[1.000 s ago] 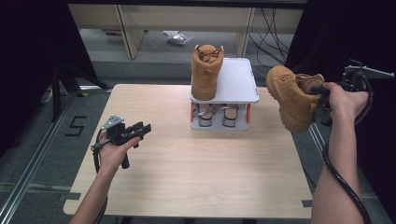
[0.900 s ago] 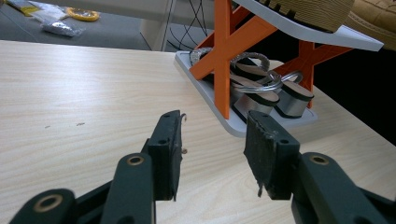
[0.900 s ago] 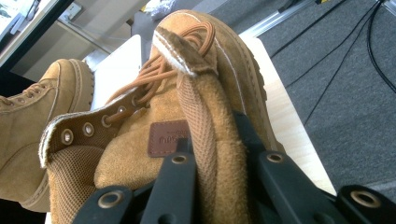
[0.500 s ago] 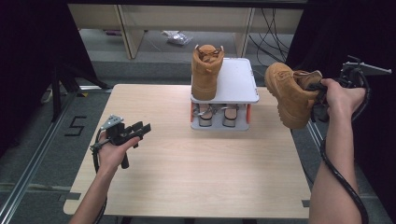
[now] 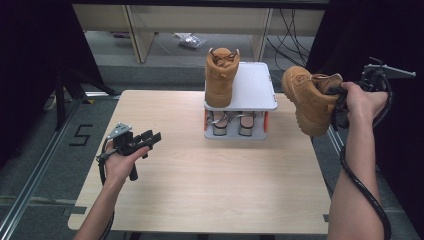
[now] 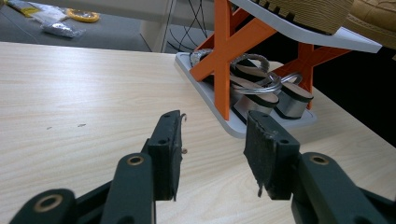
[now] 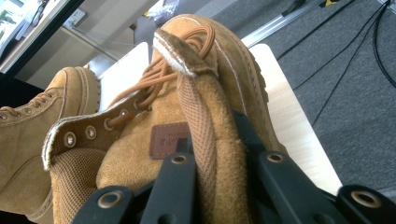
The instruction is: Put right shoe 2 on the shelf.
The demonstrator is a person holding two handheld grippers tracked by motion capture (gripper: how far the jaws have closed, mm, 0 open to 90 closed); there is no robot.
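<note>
Right gripper (image 5: 339, 102) clenched on the tan boot (image 5: 310, 100), held aloft at the frame's right; free shelf space (image 5: 255, 87) lies to its left. Left gripper (image 5: 145, 140) released, idle lower left.

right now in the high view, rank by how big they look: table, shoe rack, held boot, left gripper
1. table
2. shoe rack
3. held boot, nearly matching the rack; it is lifted nearer the camera, so this is unsure
4. left gripper

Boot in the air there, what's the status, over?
Right gripper shut on boot, held off the table's right edge. Left gripper open, idle over table. Free spot on rack beside second boot.
</note>
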